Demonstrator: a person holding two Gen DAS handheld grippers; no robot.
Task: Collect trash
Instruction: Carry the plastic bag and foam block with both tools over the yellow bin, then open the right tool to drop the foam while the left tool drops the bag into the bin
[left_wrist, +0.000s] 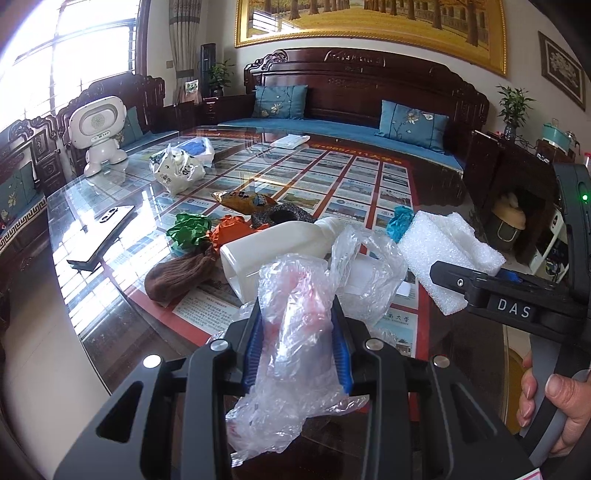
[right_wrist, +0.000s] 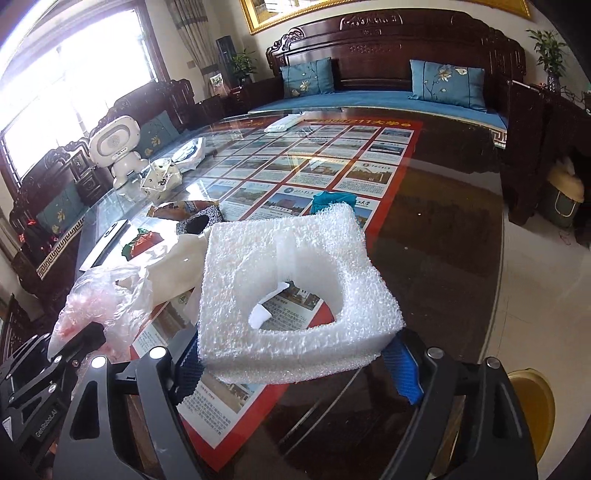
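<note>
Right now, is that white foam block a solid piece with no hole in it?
No, the white foam block has a large cut-out through its middle, and the printed poster under the glass shows through the opening.

The right tool (right_wrist: 295, 369) straddles a white foam block (right_wrist: 295, 291) on the glass worktop (right_wrist: 443, 221). Its blue pads (right_wrist: 402, 373) flank the block's near edge. A crumpled clear plastic bag (right_wrist: 103, 299) lies left.

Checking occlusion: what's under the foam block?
Through the foam block's cut-out, the poster under the glass table and a white scrap show. Anything beneath its solid parts is hidden.
</note>
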